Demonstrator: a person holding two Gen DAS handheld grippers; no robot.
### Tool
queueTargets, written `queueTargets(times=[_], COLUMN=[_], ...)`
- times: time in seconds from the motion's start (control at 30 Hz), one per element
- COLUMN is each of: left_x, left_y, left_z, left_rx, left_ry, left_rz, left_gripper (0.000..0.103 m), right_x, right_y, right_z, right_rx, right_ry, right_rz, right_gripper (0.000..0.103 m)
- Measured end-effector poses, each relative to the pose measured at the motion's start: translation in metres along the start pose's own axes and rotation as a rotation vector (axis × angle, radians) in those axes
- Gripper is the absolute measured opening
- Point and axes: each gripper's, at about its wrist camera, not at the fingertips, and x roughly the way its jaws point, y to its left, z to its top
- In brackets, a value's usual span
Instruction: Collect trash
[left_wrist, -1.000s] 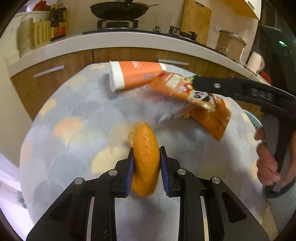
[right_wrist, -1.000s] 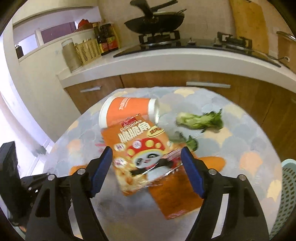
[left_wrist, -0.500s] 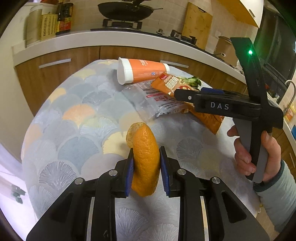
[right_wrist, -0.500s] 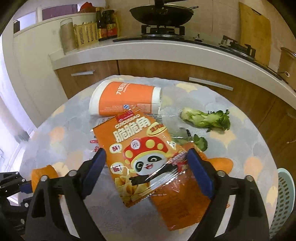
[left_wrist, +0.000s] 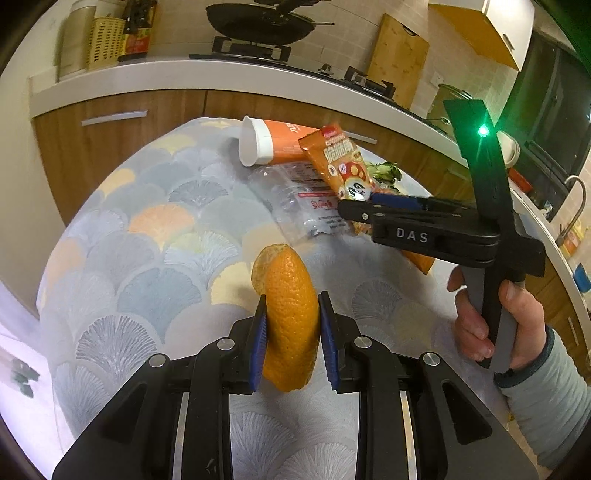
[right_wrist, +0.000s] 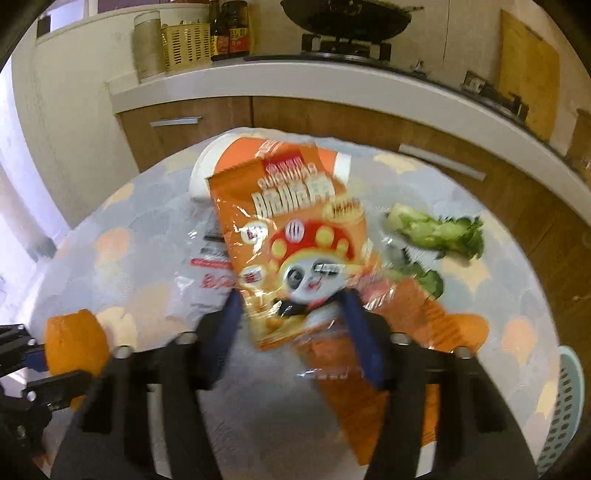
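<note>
My left gripper (left_wrist: 291, 325) is shut on an orange peel (left_wrist: 290, 317) and holds it above the round table; the peel also shows at the left of the right wrist view (right_wrist: 74, 343). My right gripper (right_wrist: 291, 317) holds an orange snack bag with a panda (right_wrist: 291, 243) lifted off the table; in the left wrist view the bag (left_wrist: 340, 162) hangs from its tip. On the table lie an orange paper cup on its side (left_wrist: 273, 142), a clear wrapper (left_wrist: 303, 199), a second orange wrapper (right_wrist: 410, 354) and green vegetable scraps (right_wrist: 439, 232).
The table has a scale-pattern cloth (left_wrist: 155, 258). A pale green basket (right_wrist: 565, 406) is at the table's right edge. A kitchen counter with a stove and wok (left_wrist: 258, 22) stands behind, with wooden cabinets below.
My right gripper has narrowed on the snack bag and lifted it up off the table. My left gripper still holds the peel, raised slightly.
</note>
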Motion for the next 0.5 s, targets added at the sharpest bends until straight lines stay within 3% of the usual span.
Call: queueTargets(times=[0.13,0.2,0.3,0.43,0.5], left_x=[-0.003,-0.006,-0.009,-0.016,-0.020], left_y=[0.001,-0.003,-0.007,-0.007,-0.003], left_z=[0.001,0.001,0.000,0.000,0.000], left_rx=[-0.006,0.002,0.006,-0.002,-0.005], left_ry=[-0.012,-0.019,-0.026,-0.048,-0.060], left_rz=[-0.015,-0.017,-0.016,-0.018,-0.022], left_gripper=[0.024,0.024,0.024,0.024,0.024], right_x=[-0.011,-0.018,-0.026,-0.042,-0.045], right_y=[-0.001,-0.002,0.000,0.002,0.001], right_z=[-0.004,-0.006,-0.008,-0.004,0.004], right_rx=[0.020,0.025,0.024,0.024,0.029], right_ry=[-0.024,-0.046,-0.064,-0.070,-0.074], right_rz=[0.025,0.049,0.051,0.101,0.108], right_gripper=[0.031,0.016,0.004,0.005,0.016])
